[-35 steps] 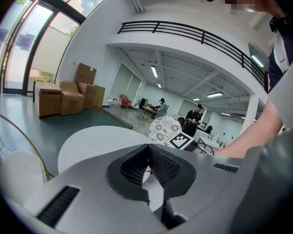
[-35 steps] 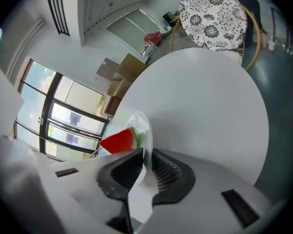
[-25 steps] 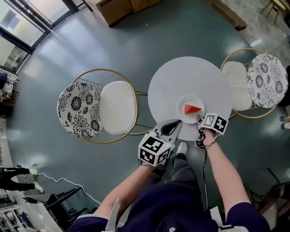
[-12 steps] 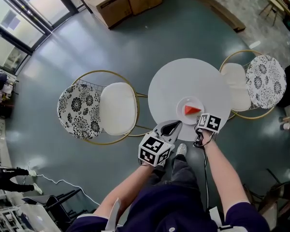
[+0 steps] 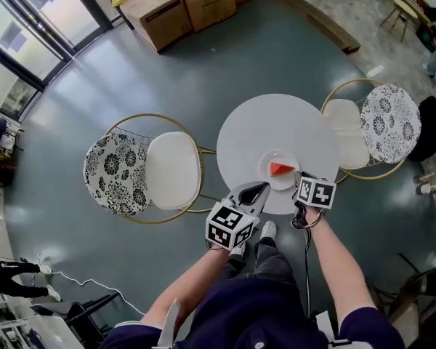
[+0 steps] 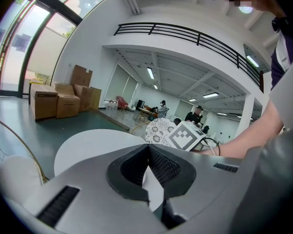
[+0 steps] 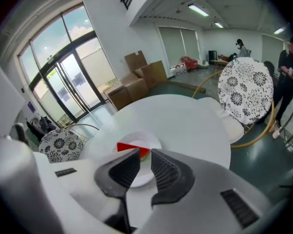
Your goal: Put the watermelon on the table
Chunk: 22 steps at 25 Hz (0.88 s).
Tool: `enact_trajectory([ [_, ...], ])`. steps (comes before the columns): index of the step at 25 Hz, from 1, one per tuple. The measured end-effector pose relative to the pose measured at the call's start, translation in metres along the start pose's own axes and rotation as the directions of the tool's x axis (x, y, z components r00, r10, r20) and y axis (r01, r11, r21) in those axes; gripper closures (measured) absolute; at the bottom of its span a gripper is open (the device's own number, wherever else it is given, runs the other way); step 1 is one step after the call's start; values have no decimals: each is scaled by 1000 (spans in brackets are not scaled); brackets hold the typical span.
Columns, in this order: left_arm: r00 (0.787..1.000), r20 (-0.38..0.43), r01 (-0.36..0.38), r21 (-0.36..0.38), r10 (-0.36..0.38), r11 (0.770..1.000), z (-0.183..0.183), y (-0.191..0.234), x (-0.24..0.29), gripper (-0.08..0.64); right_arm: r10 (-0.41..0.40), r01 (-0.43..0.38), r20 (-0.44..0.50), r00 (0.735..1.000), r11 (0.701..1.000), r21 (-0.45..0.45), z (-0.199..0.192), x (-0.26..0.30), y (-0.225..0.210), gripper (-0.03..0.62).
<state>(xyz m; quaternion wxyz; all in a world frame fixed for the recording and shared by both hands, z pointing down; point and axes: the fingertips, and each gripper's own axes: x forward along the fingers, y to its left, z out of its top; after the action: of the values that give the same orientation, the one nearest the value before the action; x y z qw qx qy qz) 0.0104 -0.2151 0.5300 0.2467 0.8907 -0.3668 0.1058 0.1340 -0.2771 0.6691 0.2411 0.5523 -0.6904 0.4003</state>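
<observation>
Step in hand: the reach for the slice, as it appears; nothing is held yet.
Watermelon: the red wedge (image 5: 281,169) lies flat on a small white plate (image 5: 267,160), not on the bare top.
Plate: it sits on the round white table (image 5: 276,126) close to the table's near edge, just ahead of the person.
Right gripper: the right gripper (image 5: 299,180) hovers at the table's near edge, just beside the plate. In the right gripper view its jaws stand a little apart with nothing between them, and the wedge (image 7: 132,149) shows just beyond the tips.
Left gripper: the left gripper (image 5: 264,186) hangs at the near edge, to the left of the plate. Its own view shows the pads (image 6: 162,165) meeting at the tips, closed on nothing.
Next move, judged: the right jaws would need to spread wider than the wedge, drop to plate level and close across its flanks. The slice then goes to a bare part of the table, and the far half is free.
Caution: the wedge sits low, so the lower jaw may catch the plate rim or push the plate towards the edge.
</observation>
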Motion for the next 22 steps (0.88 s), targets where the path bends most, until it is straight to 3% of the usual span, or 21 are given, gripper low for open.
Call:
enact_trajectory([
  [4, 1000, 18, 14, 9, -14, 1000, 9, -6, 2, 555, 52, -39, 116, 992, 993, -110, 29, -29, 19, 586],
  [10, 999, 32, 1, 24, -2, 1000, 19, -11, -2, 555, 115, -55, 251, 961, 970, -236, 58, -73, 48, 588],
  [15, 999, 46, 9, 55, -12, 998, 31, -19, -6, 555, 199, -77, 351, 915, 940, -332, 73, -112, 73, 588],
  [22, 996, 80, 38, 101, -47, 994, 49, -34, -13, 555, 291, -103, 451, 844, 912, -397, 87, -158, 104, 589],
])
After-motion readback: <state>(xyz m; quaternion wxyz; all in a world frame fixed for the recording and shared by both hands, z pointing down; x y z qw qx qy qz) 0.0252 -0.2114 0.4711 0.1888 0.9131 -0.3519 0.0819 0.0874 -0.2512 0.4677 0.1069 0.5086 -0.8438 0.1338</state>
